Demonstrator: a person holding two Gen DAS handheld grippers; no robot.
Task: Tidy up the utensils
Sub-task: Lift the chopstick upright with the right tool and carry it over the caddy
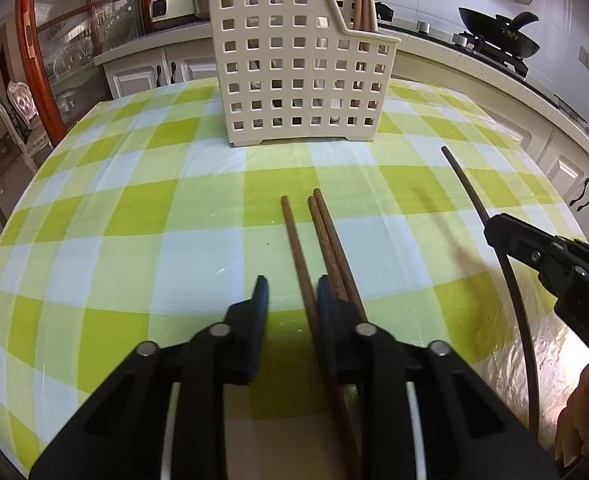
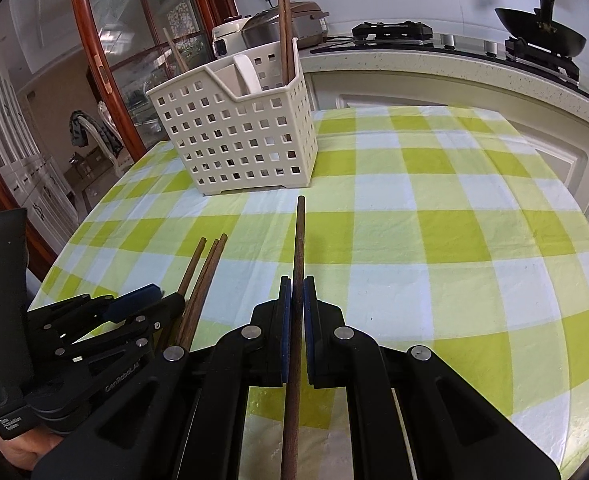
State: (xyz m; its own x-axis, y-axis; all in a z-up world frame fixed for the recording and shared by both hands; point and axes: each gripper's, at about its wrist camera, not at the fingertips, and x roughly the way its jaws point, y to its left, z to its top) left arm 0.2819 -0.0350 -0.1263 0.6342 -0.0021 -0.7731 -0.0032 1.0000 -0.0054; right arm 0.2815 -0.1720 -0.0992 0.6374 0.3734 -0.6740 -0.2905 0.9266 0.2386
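- The right tool is pinching one dark wooden chopstick between its two blue-padded fingers; the stick runs straight forward, its tip reaching toward the basket.
- From the left wrist view, the same right tool enters from the right edge, with that single chopstick slanting up and to the left, above the cloth.
- The left tool is spread, its fingers apart over the cloth.
- Three brown chopsticks lie on the worktop in front of the left tool: one passes through the gap between the fingers, two lie touching each other and run under the right-hand finger.
- In the right wrist view those three chopsticks show just beside the left tool, fanned slightly at their tips.
- One cream perforated utensil basket stands upright on the worktop, which wears a green-and-white checked cloth, well ahead of both tools.
- The basket holds at least two upright chopsticks in its near corner section, one white spoon in the middle, and one more chopstick leaning at the far side.
- Behind it on the kitchen counter sit two rice cookers and one black wok on a stove.
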